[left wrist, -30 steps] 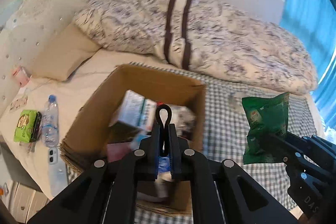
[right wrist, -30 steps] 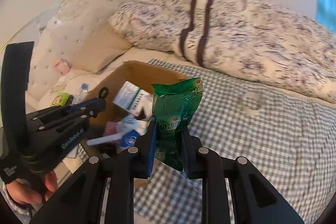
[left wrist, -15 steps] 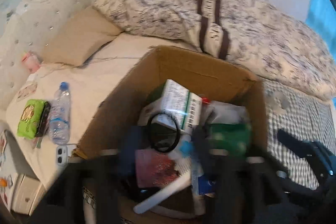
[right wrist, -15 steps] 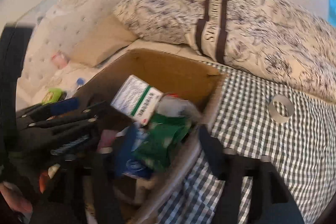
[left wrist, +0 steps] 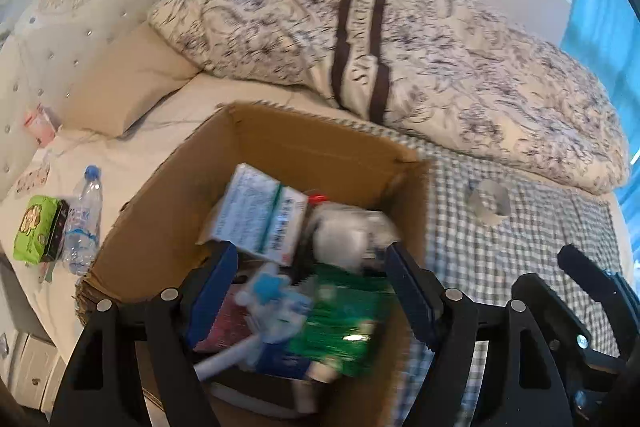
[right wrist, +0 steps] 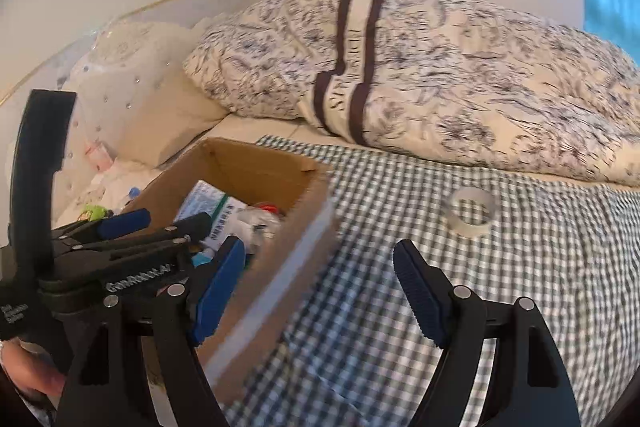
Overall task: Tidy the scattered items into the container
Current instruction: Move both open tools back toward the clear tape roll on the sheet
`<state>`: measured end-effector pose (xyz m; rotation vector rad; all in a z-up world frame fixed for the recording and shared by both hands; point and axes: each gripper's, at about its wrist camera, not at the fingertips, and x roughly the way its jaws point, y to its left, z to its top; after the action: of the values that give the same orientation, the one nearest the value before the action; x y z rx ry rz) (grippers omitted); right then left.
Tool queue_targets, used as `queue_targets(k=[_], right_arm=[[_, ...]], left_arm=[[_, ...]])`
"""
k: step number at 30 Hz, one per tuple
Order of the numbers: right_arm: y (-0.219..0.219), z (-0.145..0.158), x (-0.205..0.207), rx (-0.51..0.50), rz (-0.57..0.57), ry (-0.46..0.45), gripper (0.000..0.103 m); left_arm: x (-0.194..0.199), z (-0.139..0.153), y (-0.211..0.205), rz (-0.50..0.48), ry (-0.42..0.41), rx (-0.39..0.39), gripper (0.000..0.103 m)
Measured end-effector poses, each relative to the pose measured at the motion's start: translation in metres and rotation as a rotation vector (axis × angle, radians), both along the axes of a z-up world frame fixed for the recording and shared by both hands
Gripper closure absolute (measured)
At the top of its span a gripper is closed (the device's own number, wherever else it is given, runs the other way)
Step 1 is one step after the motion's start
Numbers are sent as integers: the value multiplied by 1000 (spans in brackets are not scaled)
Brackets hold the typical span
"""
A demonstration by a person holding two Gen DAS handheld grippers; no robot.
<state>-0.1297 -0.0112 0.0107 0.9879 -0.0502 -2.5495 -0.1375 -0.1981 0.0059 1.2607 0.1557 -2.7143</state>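
Currently we have both tools empty. Our left gripper (left wrist: 310, 279) hangs over the box (left wrist: 320, 151), jaws wide, nothing between them; we read this as a drop pose, since the green packet (left wrist: 340, 327) lies loose on top of the heap inside, beside a white carton (left wrist: 260, 213). Our right gripper (right wrist: 320, 287) is also spread wide and empty, poised over the checked cloth (right wrist: 440, 307) just right of the box, aimed toward the tape roll (right wrist: 472, 211). The roll lies flat on the cloth, well apart from the box: likely next pick.

Surface: a bed, soft, so the box may tip if pressed. A patterned duvet (left wrist: 440, 67) is bunched behind. Left of the box, on the plain sheet, a bottle (left wrist: 84, 223) and a green pack (left wrist: 34, 229) lie touching. Blue curtain (left wrist: 600, 7) at right.
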Motion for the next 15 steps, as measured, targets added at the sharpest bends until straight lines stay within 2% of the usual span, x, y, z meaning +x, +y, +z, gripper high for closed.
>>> queue_targets(k=[6, 9, 15], right_arm=[[71, 31, 16, 19, -103, 38, 27], [109, 45, 25, 38, -155, 62, 26], [174, 57, 39, 81, -247, 78, 26]], left_arm=[[5, 32, 59, -74, 51, 8, 24], [4, 47, 95, -119, 72, 10, 20], [-13, 57, 161, -199, 61, 52, 19]])
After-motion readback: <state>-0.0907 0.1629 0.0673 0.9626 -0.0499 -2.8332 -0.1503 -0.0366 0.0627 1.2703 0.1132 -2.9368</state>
